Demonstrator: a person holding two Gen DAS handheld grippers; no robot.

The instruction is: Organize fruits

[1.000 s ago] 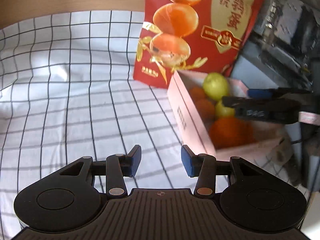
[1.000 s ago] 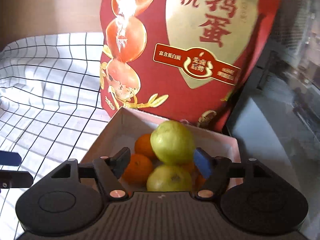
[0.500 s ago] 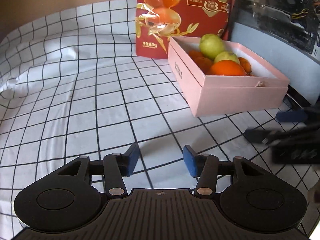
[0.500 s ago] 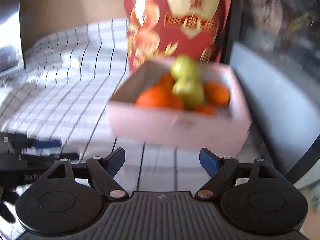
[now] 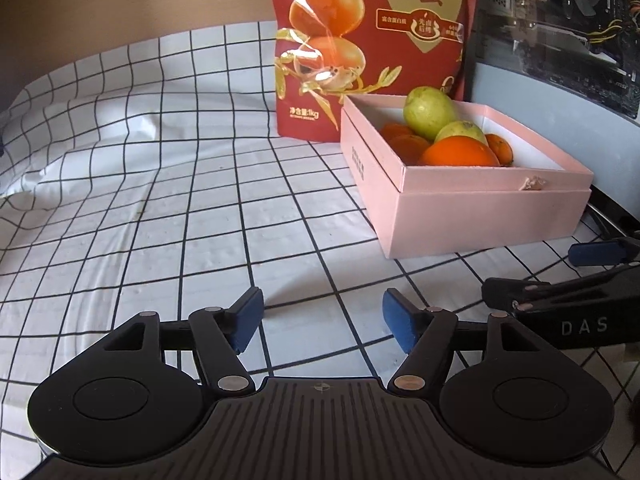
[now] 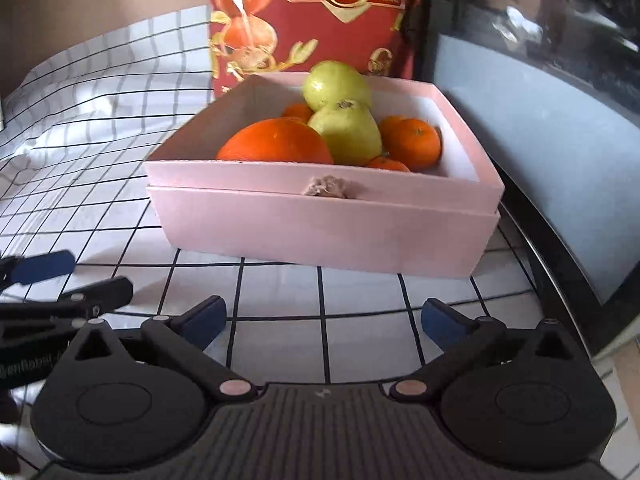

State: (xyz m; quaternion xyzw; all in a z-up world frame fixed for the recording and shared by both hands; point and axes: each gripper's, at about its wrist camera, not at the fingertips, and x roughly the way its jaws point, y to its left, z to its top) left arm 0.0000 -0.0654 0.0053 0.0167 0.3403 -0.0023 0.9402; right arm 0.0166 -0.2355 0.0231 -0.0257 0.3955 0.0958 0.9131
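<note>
A pink box (image 5: 480,208) (image 6: 320,232) stands on the checked cloth, filled with a big orange (image 6: 276,142) (image 5: 460,152), two green guavas (image 6: 348,132) (image 5: 428,112) and several small tangerines (image 6: 414,142). My left gripper (image 5: 322,322) hovers low over bare cloth, left of the box and nearer than it; its jaws are opening with nothing between them. In front of the box's near wall my right gripper (image 6: 322,316) is also opening wide and holds nothing. Each gripper shows at the edge of the other's view, the right gripper (image 5: 576,268) and the left gripper (image 6: 56,276).
A tall red snack bag (image 5: 372,40) (image 6: 308,12) stands right behind the box. A dark computer case with a glass side (image 5: 560,28) (image 6: 540,120) walls off the right. The white checked cloth (image 5: 160,200) stretches left, wrinkled at the far left.
Both grippers have pulled back from the box and sunk toward the cloth, and both have spread wider. The right gripper was over the fruit a second ago; now it is in front of the box.
</note>
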